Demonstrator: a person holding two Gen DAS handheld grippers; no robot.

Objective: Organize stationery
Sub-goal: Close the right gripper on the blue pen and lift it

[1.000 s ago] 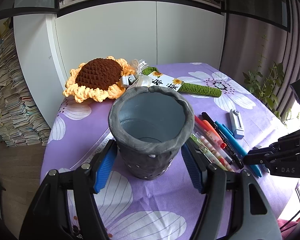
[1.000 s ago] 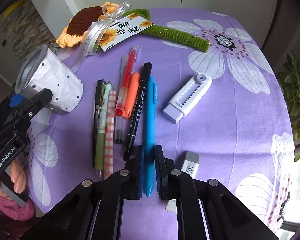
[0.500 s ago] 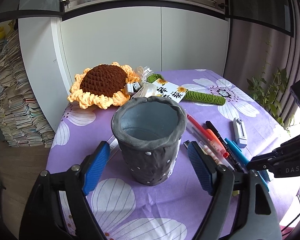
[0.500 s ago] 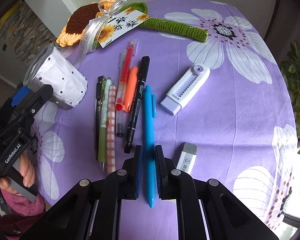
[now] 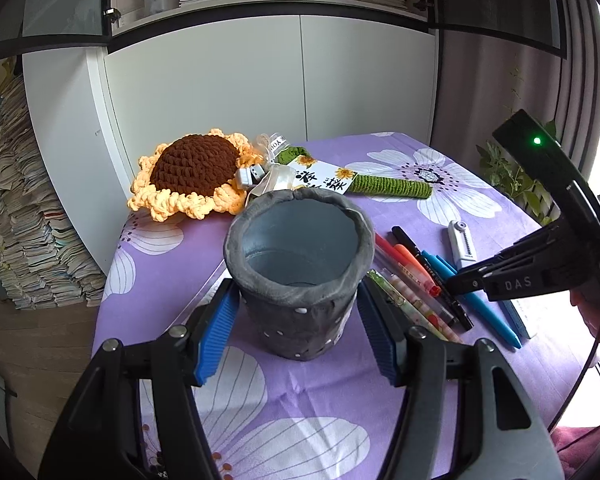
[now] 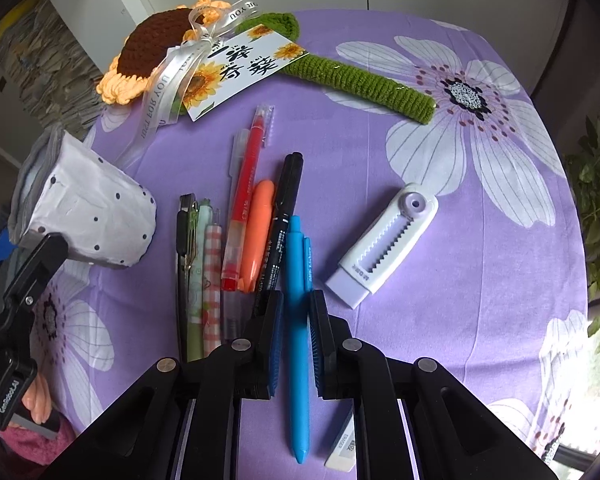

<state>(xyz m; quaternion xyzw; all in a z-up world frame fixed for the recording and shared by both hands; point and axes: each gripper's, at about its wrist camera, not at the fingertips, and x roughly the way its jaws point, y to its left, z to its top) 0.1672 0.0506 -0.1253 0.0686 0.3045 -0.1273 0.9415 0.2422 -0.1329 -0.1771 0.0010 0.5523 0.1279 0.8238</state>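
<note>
Blue pen (image 6: 297, 320), print seemingly "Linkon", clamped in right hand-held gripper (image 6: 296, 336); left one (image 5: 296, 320) clamps pen cup (image 5: 298, 276).

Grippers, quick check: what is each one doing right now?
Left gripper: its jaws have just been closing and now clamp the grey pen holder.
Right gripper: shut on the blue pen.

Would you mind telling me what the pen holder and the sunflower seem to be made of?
Pen holder: probably soft fabric or felt, matte grey with small dots; its rim is rolled and slightly uneven. Sunflower: crocheted yarn, going by the visible looped stitches.
</note>
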